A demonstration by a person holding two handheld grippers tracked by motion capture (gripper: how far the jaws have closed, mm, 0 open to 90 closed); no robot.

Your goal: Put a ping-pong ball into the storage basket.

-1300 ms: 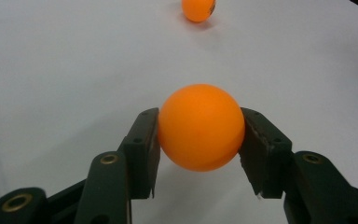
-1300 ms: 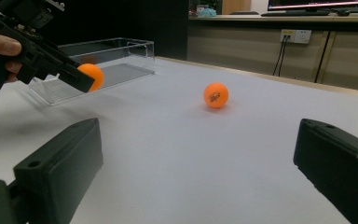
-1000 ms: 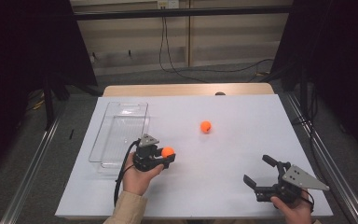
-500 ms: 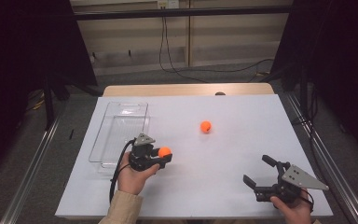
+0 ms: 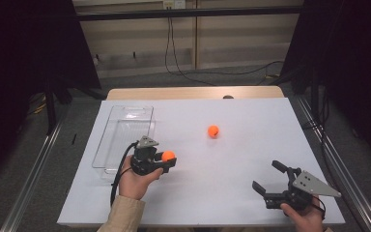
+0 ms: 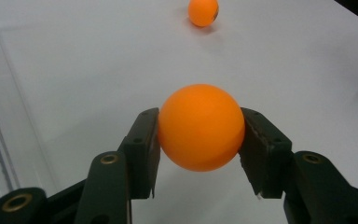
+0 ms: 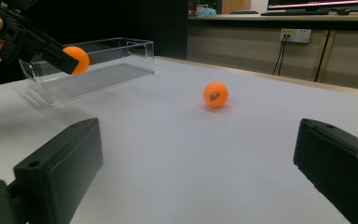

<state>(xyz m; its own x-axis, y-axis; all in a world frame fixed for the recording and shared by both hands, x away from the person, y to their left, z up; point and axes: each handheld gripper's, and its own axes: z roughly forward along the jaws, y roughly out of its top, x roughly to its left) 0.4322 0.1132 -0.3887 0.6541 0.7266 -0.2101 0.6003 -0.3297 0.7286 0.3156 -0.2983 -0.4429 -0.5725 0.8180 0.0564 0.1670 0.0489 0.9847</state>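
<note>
My left gripper point(image 5: 167, 158) is shut on an orange ball point(image 5: 168, 155) and holds it above the white table, just right of the clear plastic tray point(image 5: 125, 126). In the left gripper view the held ball point(image 6: 200, 127) sits squeezed between both black pads point(image 6: 145, 149). A second orange ball point(image 5: 213, 130) rests on the table farther back, in the middle; it shows as the far ball point(image 6: 203, 11) and as the printed ball point(image 7: 215, 94). My right gripper point(image 5: 269, 177) stands open near the front right edge, nothing between its fingers point(image 7: 60, 163).
The clear tray point(image 7: 93, 65) lies lengthwise along the table's left side. The white tabletop point(image 5: 251, 145) stretches bare between the two grippers. Metal rails run along both sides of the table, with cables on the floor behind.
My left gripper has shifted slightly toward the tray with the ball still in its grip. The right gripper and the loose ball have stayed where they were.
</note>
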